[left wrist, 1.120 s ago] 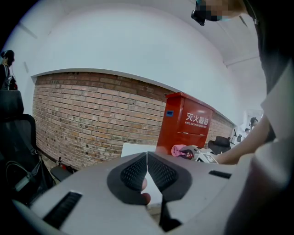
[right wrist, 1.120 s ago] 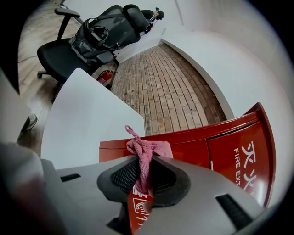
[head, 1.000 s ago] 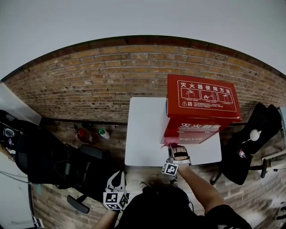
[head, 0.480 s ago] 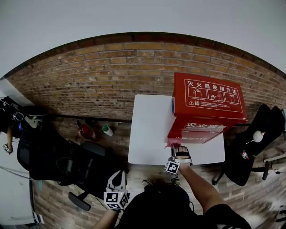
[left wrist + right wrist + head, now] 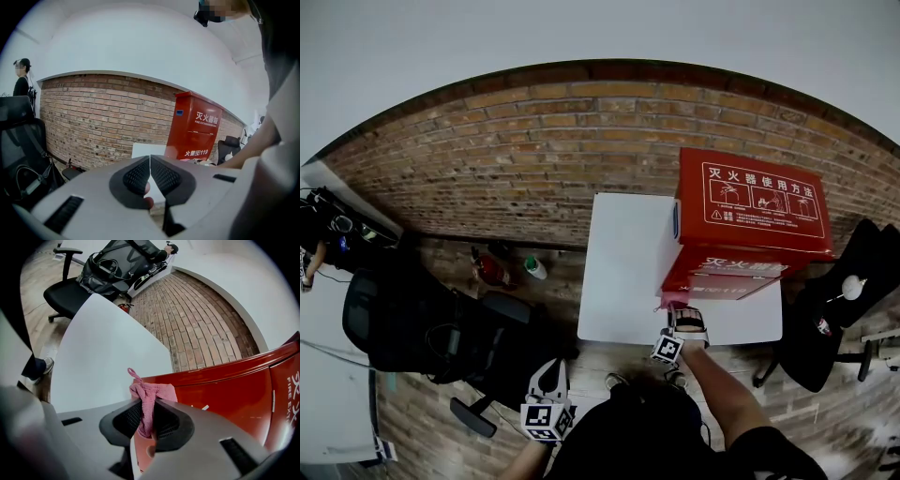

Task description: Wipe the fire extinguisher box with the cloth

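Note:
A red fire extinguisher box (image 5: 741, 230) with white print stands on a white table (image 5: 623, 272) against a brick wall. My right gripper (image 5: 684, 317) is at the box's lower front edge, shut on a pink cloth (image 5: 149, 399) that presses against the red face (image 5: 220, 390). A bit of the cloth (image 5: 673, 302) shows in the head view. My left gripper (image 5: 546, 398) hangs low beside the table, away from the box, jaws closed with nothing between them. The left gripper view shows the box (image 5: 194, 133) ahead.
A black office chair (image 5: 431, 333) stands left of the table, another dark chair (image 5: 830, 309) to the right. Bottles (image 5: 502, 270) sit on the floor by the wall. A person (image 5: 21, 84) stands far left in the left gripper view.
The head view has shifted, so box and table sit further right in it. The right gripper stays at the box's lower front with the cloth. The left gripper has barely moved.

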`<state>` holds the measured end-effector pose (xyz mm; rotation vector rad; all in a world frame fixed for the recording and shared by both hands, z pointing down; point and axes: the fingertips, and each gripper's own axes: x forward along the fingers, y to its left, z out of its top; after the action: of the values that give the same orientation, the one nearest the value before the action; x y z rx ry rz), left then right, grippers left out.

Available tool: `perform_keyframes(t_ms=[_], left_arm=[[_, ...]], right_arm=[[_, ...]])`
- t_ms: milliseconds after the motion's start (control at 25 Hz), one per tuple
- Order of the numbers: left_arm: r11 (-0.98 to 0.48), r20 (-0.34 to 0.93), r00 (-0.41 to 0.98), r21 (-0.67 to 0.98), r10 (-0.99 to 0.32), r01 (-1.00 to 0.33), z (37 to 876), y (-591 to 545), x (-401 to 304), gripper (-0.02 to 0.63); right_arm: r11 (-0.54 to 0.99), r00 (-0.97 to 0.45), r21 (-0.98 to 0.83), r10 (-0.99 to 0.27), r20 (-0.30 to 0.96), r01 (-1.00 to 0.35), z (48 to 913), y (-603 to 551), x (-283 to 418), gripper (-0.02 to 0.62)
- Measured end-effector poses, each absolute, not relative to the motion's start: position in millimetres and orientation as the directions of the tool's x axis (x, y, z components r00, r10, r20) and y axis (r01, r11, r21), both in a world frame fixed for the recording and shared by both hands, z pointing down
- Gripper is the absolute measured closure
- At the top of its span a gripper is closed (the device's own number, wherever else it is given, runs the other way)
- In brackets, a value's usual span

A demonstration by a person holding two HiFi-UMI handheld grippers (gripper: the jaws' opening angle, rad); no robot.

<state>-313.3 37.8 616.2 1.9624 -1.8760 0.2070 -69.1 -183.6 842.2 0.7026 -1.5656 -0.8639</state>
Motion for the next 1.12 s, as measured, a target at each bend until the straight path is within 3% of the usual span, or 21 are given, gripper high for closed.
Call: perform_keyframes(t_ms=[720, 1120], left_arm=[[0.043, 0.423, 0.028, 0.157, -0.906, -0.987, 621.6, 51.9, -333.7, 0.588], [0.025, 0.422, 0.046, 0.161, -0.905, -0.987, 624.1, 48.9, -331.6, 0.588]], right_arm=[[0.699, -0.028, 0.71, -0.71, 0.703, 0.082, 916.1, -184.3, -53.4, 0.517], [0.72, -0.065, 0.692, -0.689, 0.722, 0.05, 912.1, -180.2, -63.4, 0.517]])
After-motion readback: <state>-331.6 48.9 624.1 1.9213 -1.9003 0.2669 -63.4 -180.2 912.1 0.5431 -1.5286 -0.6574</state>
